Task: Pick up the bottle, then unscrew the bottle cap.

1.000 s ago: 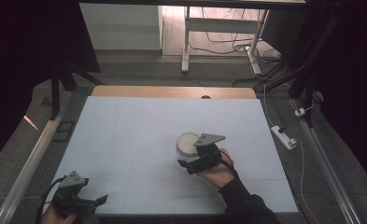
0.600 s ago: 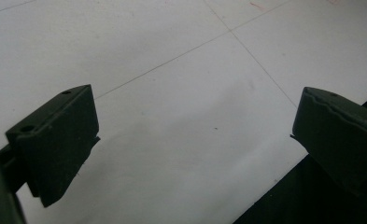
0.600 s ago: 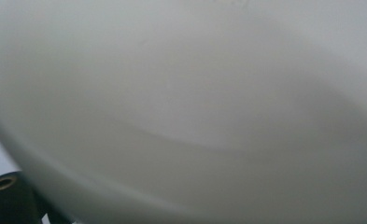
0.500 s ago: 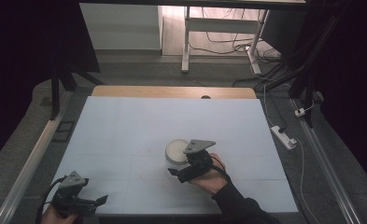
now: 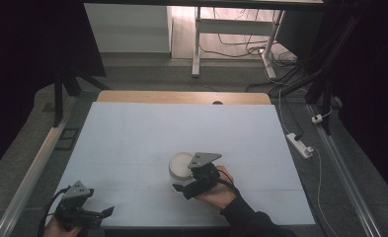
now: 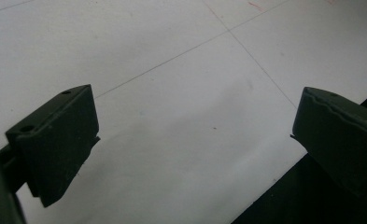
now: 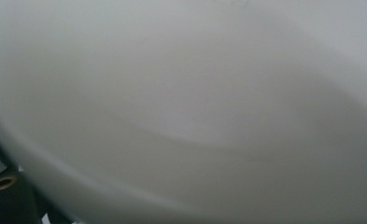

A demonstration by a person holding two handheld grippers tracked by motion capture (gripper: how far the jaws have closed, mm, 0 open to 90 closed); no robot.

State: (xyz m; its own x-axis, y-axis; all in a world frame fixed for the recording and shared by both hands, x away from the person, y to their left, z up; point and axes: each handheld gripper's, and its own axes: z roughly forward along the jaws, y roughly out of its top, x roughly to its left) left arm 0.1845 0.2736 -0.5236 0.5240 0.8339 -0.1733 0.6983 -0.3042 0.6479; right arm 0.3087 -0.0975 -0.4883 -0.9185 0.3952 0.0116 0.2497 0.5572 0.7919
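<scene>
At the near left corner of the white surface (image 5: pixel 132 143), the left gripper (image 5: pixel 100 213) is hovering with its jaws spread wide apart over bare sheet. Farther in, near the middle, the right gripper (image 5: pixel 181 187) is pressing against a white bowl (image 5: pixel 180 165); whether its jaws are clamping the rim cannot be told.
</scene>
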